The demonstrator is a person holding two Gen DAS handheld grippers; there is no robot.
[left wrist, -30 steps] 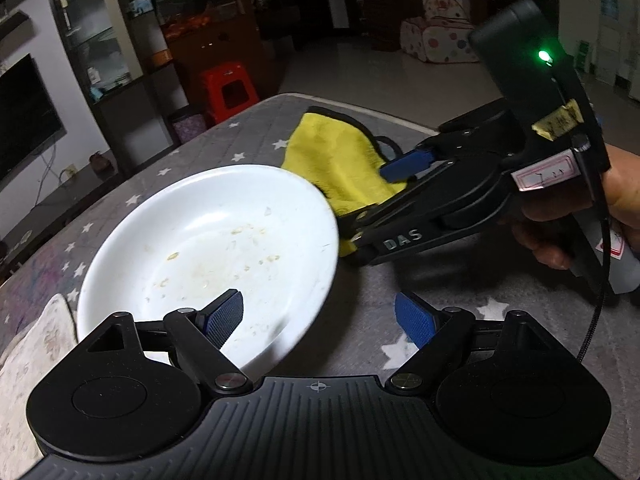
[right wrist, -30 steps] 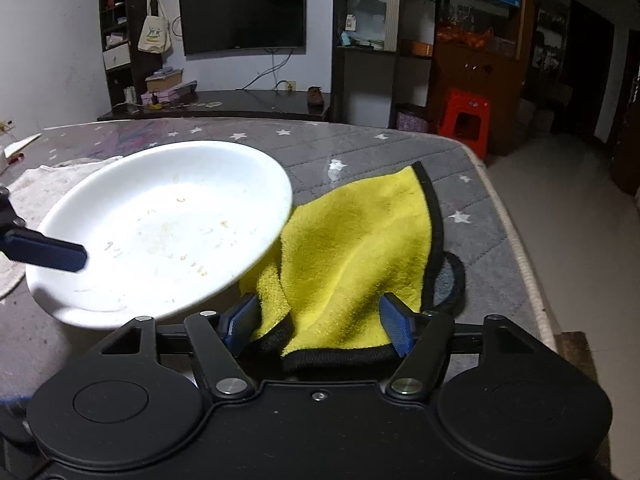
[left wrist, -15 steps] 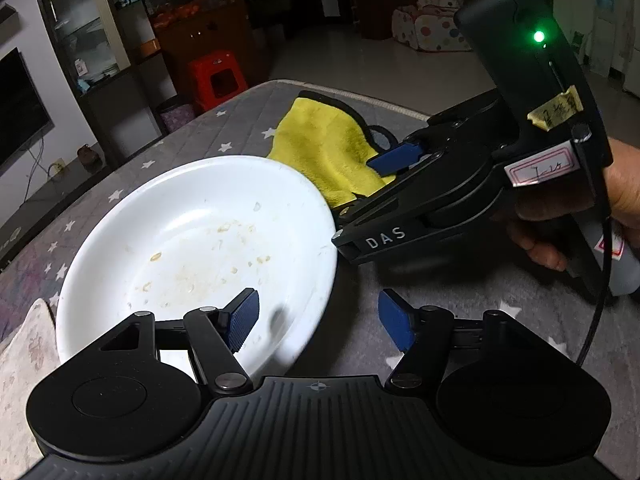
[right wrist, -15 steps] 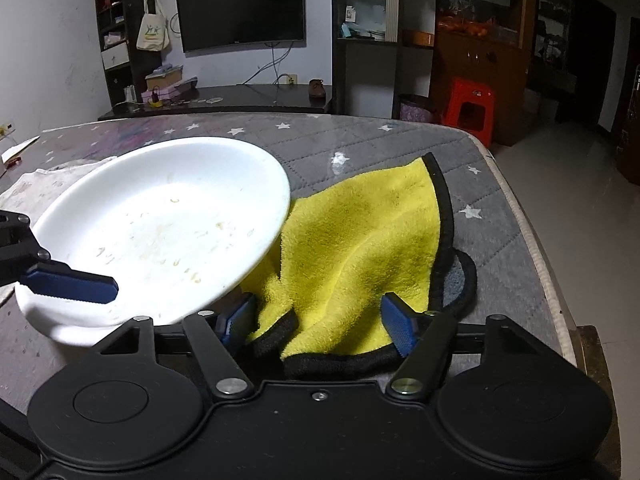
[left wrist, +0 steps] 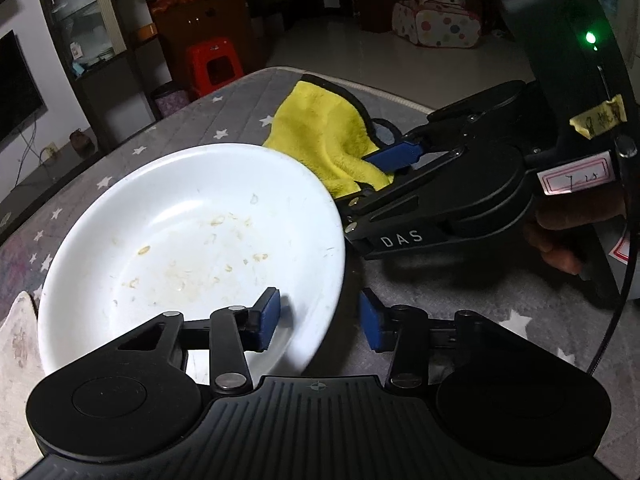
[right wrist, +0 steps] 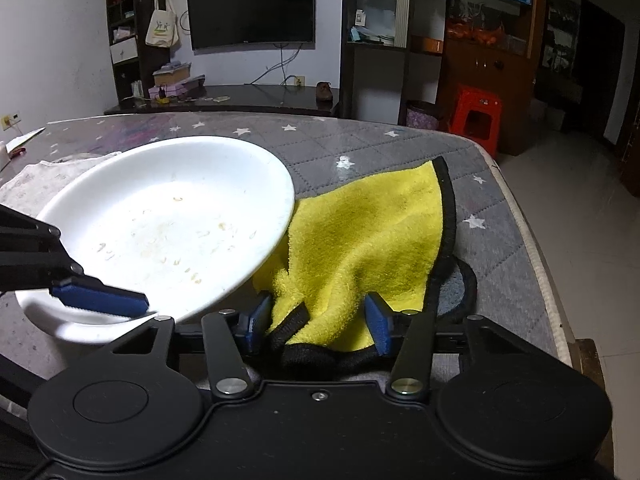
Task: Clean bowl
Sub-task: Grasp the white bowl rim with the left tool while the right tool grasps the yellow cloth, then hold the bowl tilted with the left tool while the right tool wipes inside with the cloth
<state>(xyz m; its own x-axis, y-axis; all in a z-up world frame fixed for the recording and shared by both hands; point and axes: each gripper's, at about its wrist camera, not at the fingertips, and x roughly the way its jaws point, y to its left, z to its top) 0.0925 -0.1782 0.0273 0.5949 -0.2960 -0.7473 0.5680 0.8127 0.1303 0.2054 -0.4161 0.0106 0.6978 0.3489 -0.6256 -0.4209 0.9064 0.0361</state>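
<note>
A white bowl (left wrist: 180,240) with dried food specks sits tilted on the grey starred mattress (left wrist: 224,120), its far rim resting on a yellow cloth (left wrist: 320,136). My left gripper (left wrist: 320,324) is open and straddles the bowl's near rim, one pad inside and one outside. In the right wrist view the bowl (right wrist: 168,208) is at the left, and the left gripper's blue pad (right wrist: 100,300) reaches into it. My right gripper (right wrist: 318,324) is open, with the bunched black-trimmed edge of the yellow cloth (right wrist: 368,232) between its fingers.
A pale patterned cloth (right wrist: 48,180) lies left of the bowl. The mattress edge (right wrist: 532,248) drops off to the floor on the right. A red stool (right wrist: 476,116) and a TV cabinet (right wrist: 240,100) stand beyond. A hand (left wrist: 560,240) holds the right gripper.
The left gripper's fingers have narrowed around the bowl's rim and moved further in. The right gripper has pushed slightly deeper onto the cloth edge, its fingers a little closer.
</note>
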